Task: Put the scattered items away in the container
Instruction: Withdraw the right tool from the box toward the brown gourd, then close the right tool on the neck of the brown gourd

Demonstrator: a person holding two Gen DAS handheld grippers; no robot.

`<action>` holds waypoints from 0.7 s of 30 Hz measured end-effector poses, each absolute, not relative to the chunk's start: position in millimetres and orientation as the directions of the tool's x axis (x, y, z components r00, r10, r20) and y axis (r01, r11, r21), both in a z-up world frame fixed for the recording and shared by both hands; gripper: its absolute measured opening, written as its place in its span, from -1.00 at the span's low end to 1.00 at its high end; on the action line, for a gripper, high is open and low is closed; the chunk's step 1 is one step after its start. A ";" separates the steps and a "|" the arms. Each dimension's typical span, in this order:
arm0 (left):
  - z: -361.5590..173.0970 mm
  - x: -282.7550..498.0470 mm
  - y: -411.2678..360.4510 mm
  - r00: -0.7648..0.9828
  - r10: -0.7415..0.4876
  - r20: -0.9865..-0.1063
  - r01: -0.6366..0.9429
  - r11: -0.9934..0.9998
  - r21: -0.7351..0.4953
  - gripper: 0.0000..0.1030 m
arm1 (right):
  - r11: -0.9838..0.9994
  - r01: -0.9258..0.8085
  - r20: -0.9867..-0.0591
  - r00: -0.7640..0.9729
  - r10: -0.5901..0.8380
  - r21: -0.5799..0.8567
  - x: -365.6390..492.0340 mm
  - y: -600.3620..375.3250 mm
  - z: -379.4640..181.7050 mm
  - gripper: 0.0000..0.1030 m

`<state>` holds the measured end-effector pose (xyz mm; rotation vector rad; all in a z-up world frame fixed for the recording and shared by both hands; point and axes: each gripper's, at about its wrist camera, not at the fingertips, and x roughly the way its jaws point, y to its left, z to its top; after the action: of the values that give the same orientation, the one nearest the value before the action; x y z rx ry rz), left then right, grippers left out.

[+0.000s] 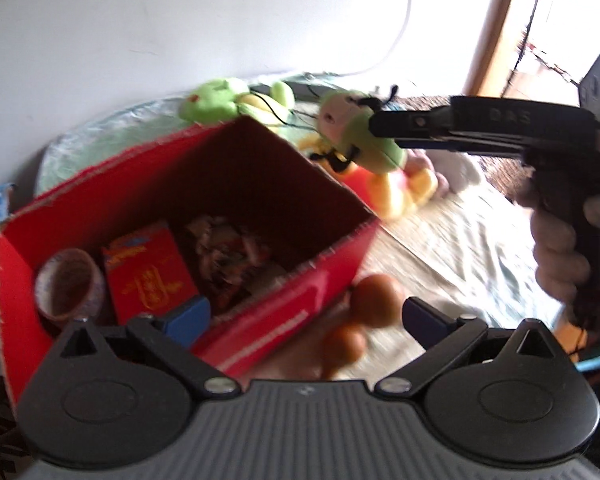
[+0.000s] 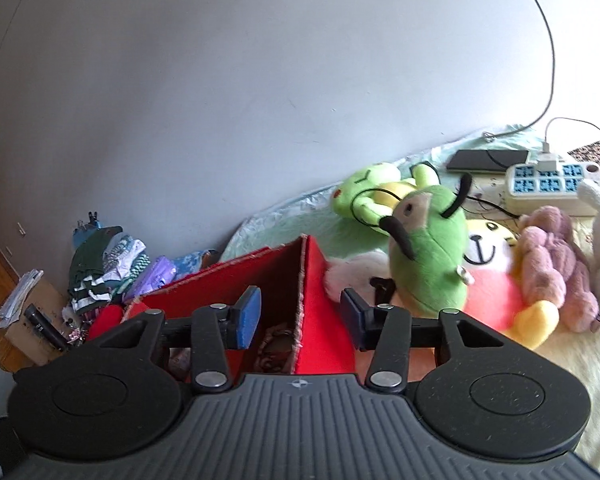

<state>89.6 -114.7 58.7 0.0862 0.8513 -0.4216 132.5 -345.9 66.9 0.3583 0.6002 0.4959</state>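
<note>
Bed [image 1: 452,232] holds everything. Red box [image 1: 332,276] sits open on it for toys. Plush toys [image 2: 496,276] wait beside it. Left gripper [image 1: 304,320], jaws spread wide, empty. Right gripper [image 2: 300,316], half spread, looks empty.

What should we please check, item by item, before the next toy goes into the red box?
1. Red box open at the top: ok.
2. Room left in the box: ok; a tape roll, a red packet and wrappers cover only its floor.
3. Left gripper free: ok, jaws wide apart, nothing between them.
4. Right gripper free: ok, jaws apart with nothing pressed between them; the box corner only shows beyond.
5. Green plush within clear approach: ok, it stands beside the box, uncovered.
6. Brown round items by the box identified: cannot tell, blurred.
</note>
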 end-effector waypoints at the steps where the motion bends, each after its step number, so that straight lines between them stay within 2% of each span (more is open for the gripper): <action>1: 57.9 86.5 -119.1 0.589 -0.321 -0.742 0.405 0.911 -0.072 0.98 | 0.829 -0.315 -0.464 0.711 0.529 0.462 131.6 -350.0 61.3 -0.10; 4: 58.6 82.2 -130.5 0.577 -0.343 -0.742 0.442 0.894 -0.070 0.97 | 0.820 -0.236 -0.508 0.686 0.520 0.521 128.7 -363.8 45.4 -0.18; 8: 62.4 73.8 -138.0 0.566 -0.389 -0.727 0.486 0.870 -0.087 0.97 | 0.818 -0.175 -0.546 0.666 0.509 0.548 123.5 -373.1 33.8 -0.18; 14: 39.3 79.0 -146.7 0.441 -0.472 -0.764 0.509 0.832 -0.221 0.97 | 0.858 -0.130 -0.681 0.554 0.479 0.497 124.4 -366.8 9.7 -0.18; 21: -7.7 104.1 -162.2 0.340 -0.438 -0.832 0.481 0.841 -0.246 0.94 | 0.814 -0.057 -0.730 0.409 0.547 0.578 124.7 -364.1 -17.0 -0.17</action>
<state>104.1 -162.2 -7.7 0.0456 1.0676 -0.5986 124.7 -364.1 -17.0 0.5145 1.0926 0.4022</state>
